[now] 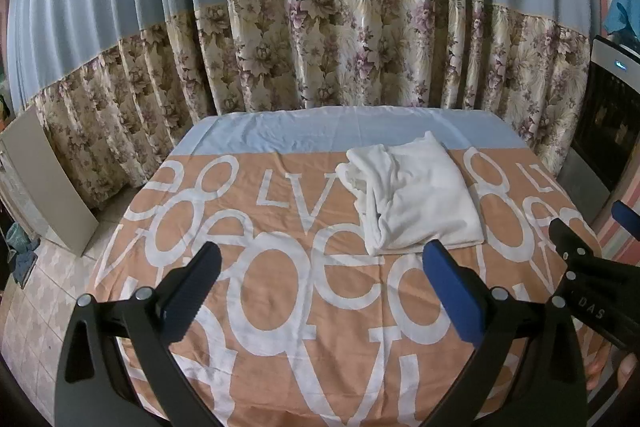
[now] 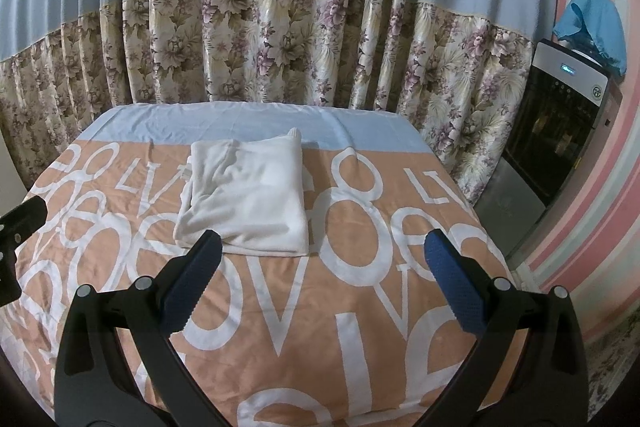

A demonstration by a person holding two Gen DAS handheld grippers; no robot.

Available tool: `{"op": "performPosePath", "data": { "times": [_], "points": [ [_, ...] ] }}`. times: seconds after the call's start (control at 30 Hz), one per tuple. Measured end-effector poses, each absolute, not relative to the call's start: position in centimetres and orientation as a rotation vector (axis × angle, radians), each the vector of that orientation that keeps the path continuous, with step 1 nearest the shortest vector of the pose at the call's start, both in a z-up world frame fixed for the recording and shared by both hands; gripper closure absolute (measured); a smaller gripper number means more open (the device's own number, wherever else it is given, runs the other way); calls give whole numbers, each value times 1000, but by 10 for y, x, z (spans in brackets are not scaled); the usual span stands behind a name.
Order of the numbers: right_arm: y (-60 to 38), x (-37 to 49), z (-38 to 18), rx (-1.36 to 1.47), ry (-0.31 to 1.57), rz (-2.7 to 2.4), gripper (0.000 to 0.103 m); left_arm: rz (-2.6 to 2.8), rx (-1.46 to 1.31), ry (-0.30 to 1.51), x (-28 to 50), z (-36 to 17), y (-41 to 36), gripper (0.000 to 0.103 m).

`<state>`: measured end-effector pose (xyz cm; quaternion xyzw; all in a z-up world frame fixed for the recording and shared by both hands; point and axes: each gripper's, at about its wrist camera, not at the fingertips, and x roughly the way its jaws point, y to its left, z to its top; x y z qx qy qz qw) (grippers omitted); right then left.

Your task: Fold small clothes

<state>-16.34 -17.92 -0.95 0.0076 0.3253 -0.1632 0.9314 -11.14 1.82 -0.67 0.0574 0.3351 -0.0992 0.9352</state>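
Over on the far left, a flat pale board leans by the curtain, which is smooth blue fabric up top and shiny floral print below, hanging in deep pleats. Floor there is patterned tile. Middle of everything is the table, covered with a peach sheet with big white letters and a wrinkly light-blue band at the far edge. Left gripper hovers over the near part, black arms with ribbed blue pads, spread wide, nothing in it. White garment lies folded into a soft, lumpy rectangle on the sheet toward the far side, bunched layers on its left edge. Right gripper is wide apart too, empty, garment just past its left pad. Far right: a boxy black-and-silver appliance with a blue cloth draped on top, against a pink striped wall.
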Motion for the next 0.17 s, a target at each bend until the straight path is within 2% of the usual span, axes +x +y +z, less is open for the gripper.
{"op": "performPosePath", "data": {
  "times": [0.17],
  "points": [
    [-178,-162,-11,14,668,-334,3,-216,105,712,-107,-11,27,2]
  ]
}}
